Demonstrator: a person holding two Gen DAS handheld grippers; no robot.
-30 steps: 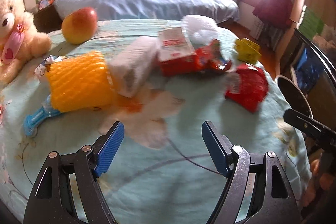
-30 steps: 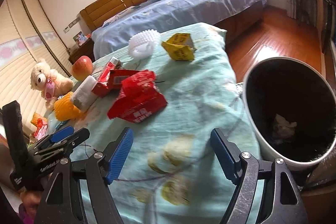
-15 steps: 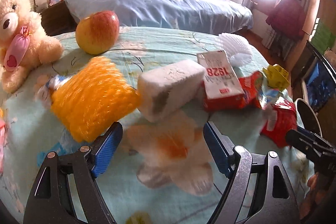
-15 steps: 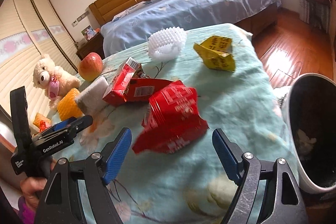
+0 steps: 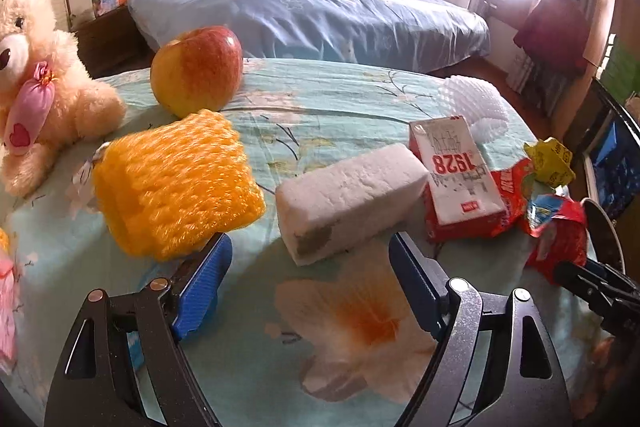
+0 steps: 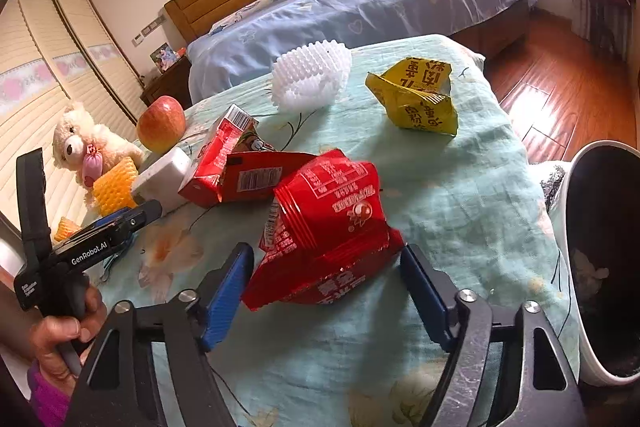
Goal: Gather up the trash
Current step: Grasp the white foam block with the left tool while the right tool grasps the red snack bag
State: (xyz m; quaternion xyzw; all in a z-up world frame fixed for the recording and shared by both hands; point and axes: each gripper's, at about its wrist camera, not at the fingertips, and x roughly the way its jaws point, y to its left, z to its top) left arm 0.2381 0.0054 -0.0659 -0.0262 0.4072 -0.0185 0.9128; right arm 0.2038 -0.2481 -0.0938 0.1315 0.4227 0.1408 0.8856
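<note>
Trash lies on a table with a teal flowered cloth [image 5: 320, 115]. My left gripper [image 5: 310, 273] is open, just short of a white foam block [image 5: 352, 199], with an orange foam net [image 5: 176, 183] at its left finger. A red-and-white carton [image 5: 460, 179] lies right of the block. My right gripper [image 6: 326, 285] is open, its fingers either side of a crumpled red wrapper [image 6: 328, 227]. Beyond that lie a red carton [image 6: 236, 171], a white foam net [image 6: 312, 75] and a yellow wrapper [image 6: 420, 99]. A bin [image 6: 600, 251] stands at the table's right.
A red-yellow apple [image 5: 196, 67] and a plush bear [image 5: 36, 79] sit at the table's far left. A blue bed [image 5: 312, 11] stands behind. The left gripper also shows in the right wrist view [image 6: 116, 223]. Wooden floor lies to the right.
Both grippers moved forward over the table. The left one closed in on the foam block and orange net. The right one reached the red wrapper, which now sits between its fingers.
</note>
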